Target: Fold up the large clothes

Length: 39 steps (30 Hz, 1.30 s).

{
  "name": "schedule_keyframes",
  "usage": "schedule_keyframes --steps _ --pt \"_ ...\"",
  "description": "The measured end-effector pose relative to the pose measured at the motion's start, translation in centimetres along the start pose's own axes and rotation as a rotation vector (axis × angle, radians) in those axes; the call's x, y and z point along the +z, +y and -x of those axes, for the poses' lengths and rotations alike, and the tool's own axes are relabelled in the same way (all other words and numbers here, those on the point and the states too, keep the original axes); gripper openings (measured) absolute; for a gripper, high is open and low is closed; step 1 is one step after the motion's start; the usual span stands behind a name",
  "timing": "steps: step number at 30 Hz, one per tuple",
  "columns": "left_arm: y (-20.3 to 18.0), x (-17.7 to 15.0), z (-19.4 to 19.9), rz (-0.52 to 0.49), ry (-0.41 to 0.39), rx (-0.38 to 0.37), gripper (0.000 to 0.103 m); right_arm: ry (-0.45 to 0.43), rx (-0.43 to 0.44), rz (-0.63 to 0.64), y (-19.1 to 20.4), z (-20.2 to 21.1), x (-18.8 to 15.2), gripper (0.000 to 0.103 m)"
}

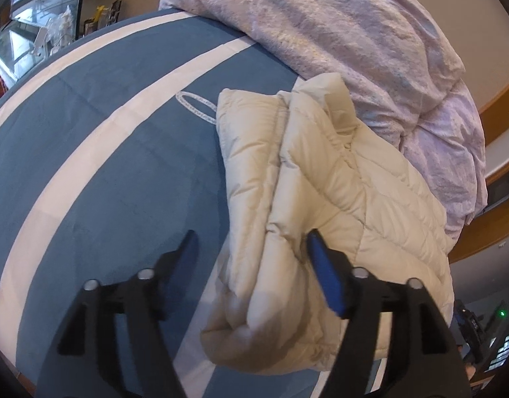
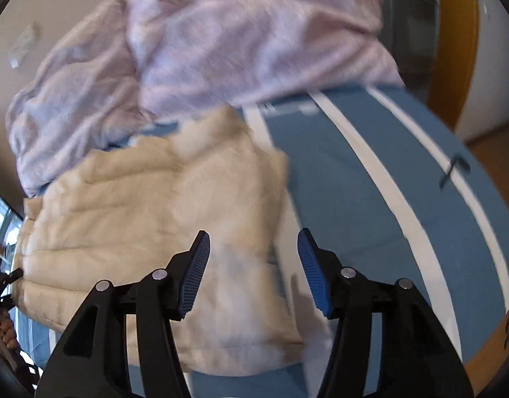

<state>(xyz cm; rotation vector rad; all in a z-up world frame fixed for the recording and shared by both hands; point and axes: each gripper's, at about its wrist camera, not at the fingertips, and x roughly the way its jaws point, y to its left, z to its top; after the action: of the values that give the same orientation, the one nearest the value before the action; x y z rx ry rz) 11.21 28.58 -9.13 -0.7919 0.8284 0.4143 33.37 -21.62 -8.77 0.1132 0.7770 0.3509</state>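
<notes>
One bed cover (image 1: 98, 172) fills most of both views: blue, with pale stripes curving across it, three that I can count in the left view, and one small oval stitched motif (image 1: 196, 106) on the blue just beside the jacket's far corner. One lilac blanket (image 1: 337, 43) lies bunched along the far edge of the cover, crumpled, mottled fabric, touching the jacket's far side. One jacket (image 1: 324, 199), cream, quilted in puffy channels, sits folded into a thick bundle on the cover, between the blanket and me; in the left view two padded layers are doubled side by side with a deep crease between them, and the collar end points toward the blanket. Right view is motion-blurred, same jacket (image 2: 148, 205) reads as a flat cream slab with horizontal quilting lines, its near edge under my claw. My left gripper (image 1: 253, 248) is spread wide, blue pads either side of the jacket's near fold; the right pad looks to be against the fabric, the left pad is clear of it over the blue cover, so nothing is clamped. My right gripper (image 2: 254, 248) is about half spread, ribbed blue pads apart, hovering over the jacket's near corner with fabric visible in the gap but neither pad pressing on it. Two claws, both empty.
</notes>
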Motion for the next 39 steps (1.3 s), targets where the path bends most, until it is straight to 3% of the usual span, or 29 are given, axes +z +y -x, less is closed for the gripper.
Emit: schedule_keyframes --steps 6,12,23,34,36,39 --pt "0.1 0.5 -0.5 0.020 0.009 -0.007 0.079 -0.032 0.177 0.168 8.2 0.8 -0.8 0.057" --pt "0.2 0.7 -0.7 0.046 0.009 -0.026 0.080 -0.020 0.243 0.294 14.3 -0.3 -3.2 0.056" --pt "0.2 1.4 -1.2 0.059 0.001 -0.029 0.080 -0.023 0.212 0.327 16.1 -2.0 -5.1 0.056" --pt "-0.7 1.9 -2.0 0.063 -0.004 -0.040 0.081 0.066 0.134 0.336 17.3 -6.7 -6.5 0.057" --pt "-0.7 1.9 -2.1 0.069 0.000 -0.056 0.079 0.072 0.131 0.339 17.3 -6.7 -6.6 0.057" --pt "-0.9 2.0 -2.6 0.080 0.010 -0.084 0.068 0.073 0.132 0.337 17.3 -6.8 -6.6 0.057"
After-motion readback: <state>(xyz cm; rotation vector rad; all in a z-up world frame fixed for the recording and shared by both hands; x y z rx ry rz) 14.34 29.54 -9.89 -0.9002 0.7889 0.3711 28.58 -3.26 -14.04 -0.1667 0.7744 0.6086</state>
